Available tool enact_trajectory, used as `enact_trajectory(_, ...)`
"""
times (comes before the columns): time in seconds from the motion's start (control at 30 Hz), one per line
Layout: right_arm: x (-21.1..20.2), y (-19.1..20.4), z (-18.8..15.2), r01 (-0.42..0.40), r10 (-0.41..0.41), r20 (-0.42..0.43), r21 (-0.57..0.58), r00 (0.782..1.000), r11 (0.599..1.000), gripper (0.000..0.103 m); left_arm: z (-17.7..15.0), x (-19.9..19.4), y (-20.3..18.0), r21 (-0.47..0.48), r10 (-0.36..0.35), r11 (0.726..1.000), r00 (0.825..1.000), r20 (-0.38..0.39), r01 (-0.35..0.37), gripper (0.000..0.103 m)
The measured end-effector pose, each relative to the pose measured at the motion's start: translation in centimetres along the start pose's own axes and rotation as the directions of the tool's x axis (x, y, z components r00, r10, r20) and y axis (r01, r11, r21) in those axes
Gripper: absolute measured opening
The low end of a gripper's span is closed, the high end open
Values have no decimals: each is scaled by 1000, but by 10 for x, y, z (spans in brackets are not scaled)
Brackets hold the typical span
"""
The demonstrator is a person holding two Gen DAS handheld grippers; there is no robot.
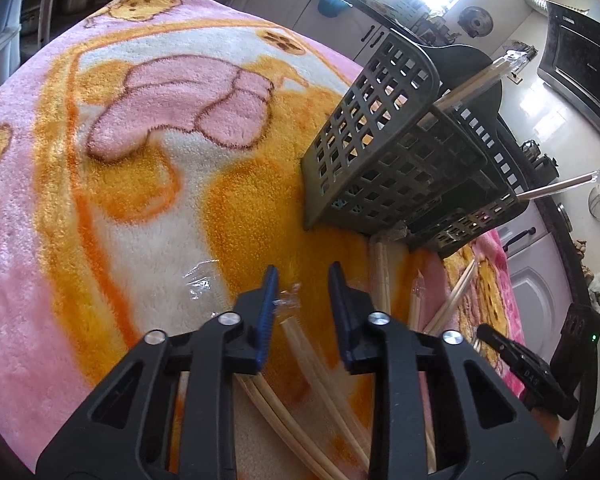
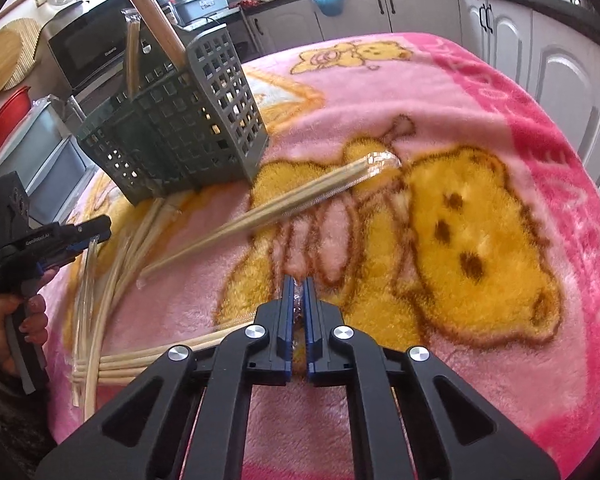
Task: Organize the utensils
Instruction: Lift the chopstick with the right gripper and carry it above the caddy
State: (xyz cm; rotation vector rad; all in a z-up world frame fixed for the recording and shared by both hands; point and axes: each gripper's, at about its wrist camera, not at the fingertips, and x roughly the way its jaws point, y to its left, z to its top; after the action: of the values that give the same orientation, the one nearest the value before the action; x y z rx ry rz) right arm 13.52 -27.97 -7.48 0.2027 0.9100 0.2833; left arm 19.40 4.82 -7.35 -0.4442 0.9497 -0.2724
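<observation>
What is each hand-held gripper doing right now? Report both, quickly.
Left hand-held gripper: open, holding nothing, above wrapped chopsticks on the blanket.
Right hand-held gripper: shut on a clear wrapper end.

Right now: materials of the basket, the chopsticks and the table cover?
Basket: grey moulded plastic by the look, matte, with a square grid of holes. Chopsticks: pale wood or bamboo, unvarnished; several sit in clear glossy film sleeves that catch glare. Table cover: plush fleece blanket, fuzzy pile, printed with bears. The right gripper is pinched on crinkled clear film, probably a sleeve end.
</observation>
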Motion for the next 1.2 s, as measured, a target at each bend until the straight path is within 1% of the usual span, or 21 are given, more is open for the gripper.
enact_trajectory(0.07,-1,1,5,5,-5,14,-8,1000,1000,3,0,0,1,-1,-6,1000,1000,-2,6,11)
enact_trajectory(0.13,-4,0,11,16,-15,39,-19,999,1000,3,0,0,1,0,-11,1000,1000,-3,11,8)
enact_trajectory(0.23,-8,-2,21,29,-26,67,-34,997,999,3,2,-2,-1,3,-27,1000,1000,-2,27,5)
enact_trajectory(0.33,-15,-2,30,36,-31,95,-51,995,998,3,6,-8,-4,5,-39,999,999,18,39,3)
enact_trajectory(0.53,-40,13,47,42,-18,185,-129,983,991,2,21,-34,-20,40,-84,996,993,86,81,2)
enact_trajectory(0.7,-60,26,55,37,6,244,-172,970,984,2,30,-52,-33,82,-103,992,985,138,92,2)
enact_trajectory(1.03,-93,64,58,26,66,315,-280,947,960,2,45,-88,-59,136,-150,983,961,231,120,2)
enact_trajectory(1.2,-106,84,59,20,101,336,-338,936,941,2,47,-97,-74,169,-182,975,951,248,143,2)
